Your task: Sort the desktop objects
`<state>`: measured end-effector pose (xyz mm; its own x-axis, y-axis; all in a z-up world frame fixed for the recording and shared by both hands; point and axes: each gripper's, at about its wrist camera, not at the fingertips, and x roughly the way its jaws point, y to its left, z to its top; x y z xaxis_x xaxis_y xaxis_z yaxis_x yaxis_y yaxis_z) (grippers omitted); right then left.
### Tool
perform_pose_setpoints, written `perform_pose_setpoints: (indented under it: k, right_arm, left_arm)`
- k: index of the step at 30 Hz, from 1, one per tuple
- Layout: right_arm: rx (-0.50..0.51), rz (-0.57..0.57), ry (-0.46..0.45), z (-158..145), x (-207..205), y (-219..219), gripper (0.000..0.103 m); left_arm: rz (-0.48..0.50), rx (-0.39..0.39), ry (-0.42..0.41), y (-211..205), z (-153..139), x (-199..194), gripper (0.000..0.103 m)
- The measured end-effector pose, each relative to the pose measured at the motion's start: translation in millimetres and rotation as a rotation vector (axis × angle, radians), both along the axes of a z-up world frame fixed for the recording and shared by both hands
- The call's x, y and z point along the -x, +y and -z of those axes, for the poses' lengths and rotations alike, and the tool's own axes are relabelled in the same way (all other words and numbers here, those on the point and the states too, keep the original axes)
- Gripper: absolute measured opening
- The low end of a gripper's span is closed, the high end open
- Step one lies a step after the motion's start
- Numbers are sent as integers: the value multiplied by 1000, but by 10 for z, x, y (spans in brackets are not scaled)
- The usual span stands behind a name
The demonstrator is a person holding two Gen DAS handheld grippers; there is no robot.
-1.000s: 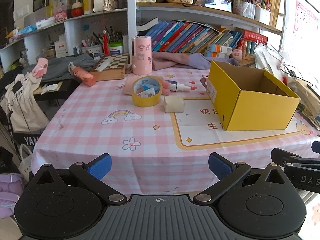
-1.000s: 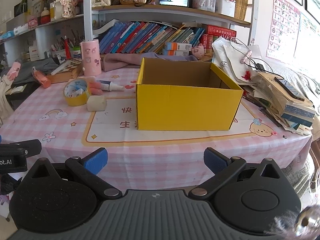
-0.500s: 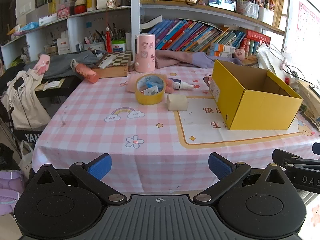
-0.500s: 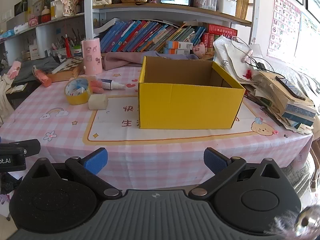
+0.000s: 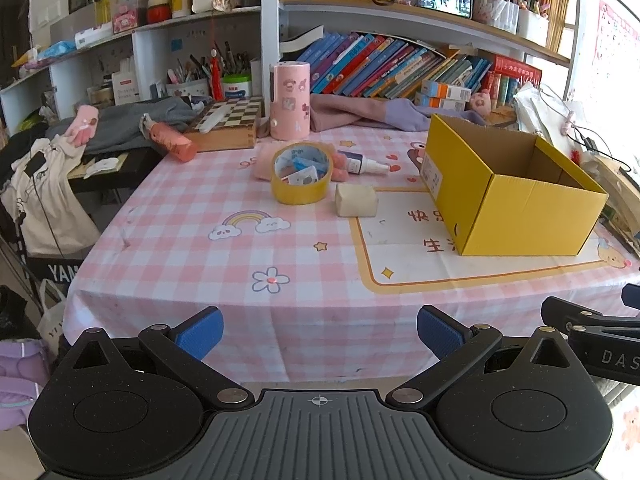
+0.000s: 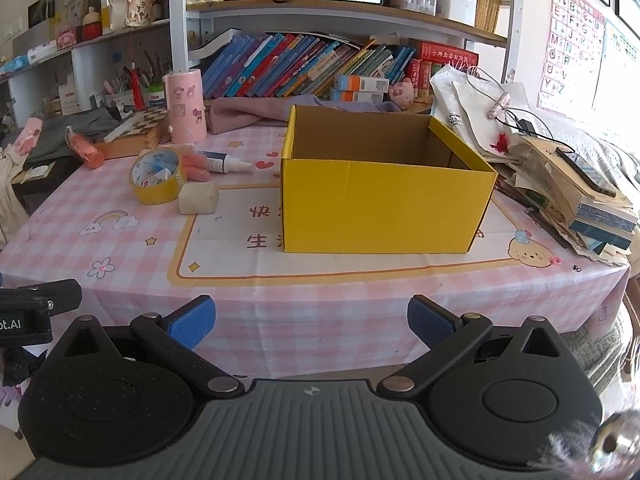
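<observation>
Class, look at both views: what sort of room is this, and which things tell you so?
Probably a child's study or bedroom at home: shelves packed with children's books, an alphabet chart on the wall, and a table under a pink cartoon cloth.

Tablecloth (image 6: 320,280): orange Chinese characters 快 and 生 printed beside the yellow box (image 6: 380,204), the rest of each line hidden behind it.

Bag (image 5: 56,268) hanging off the table's left edge: white letters "YAN" (cut off).

Right gripper (image 5: 600,340) body, seen in left wrist view: "DAS", cut by the frame.

Left gripper (image 6: 24,316) body, seen in right wrist view: "ot.AI".

Wall chart (image 6: 568,44) at far right: alphabet letters A, B, C, down to Y, Z.
</observation>
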<state>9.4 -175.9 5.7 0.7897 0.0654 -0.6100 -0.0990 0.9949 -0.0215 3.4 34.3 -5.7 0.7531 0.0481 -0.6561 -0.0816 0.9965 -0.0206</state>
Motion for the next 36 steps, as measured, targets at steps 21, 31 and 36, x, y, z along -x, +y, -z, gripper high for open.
perform_pose_setpoints:
  k: [21,31,36]
  right_arm:
    - [-1,-9,15,15,-41,25,103]
    - [4,-16,16,15,-48,38,103]
    - [6,-19,17,11,-42,46,103]
  left_arm:
    - [-1,-2,9,33,11,-29,103]
    - [-5,1,11,34,10,-35,103]
    - [-4,0,9,37,14,-33,103]
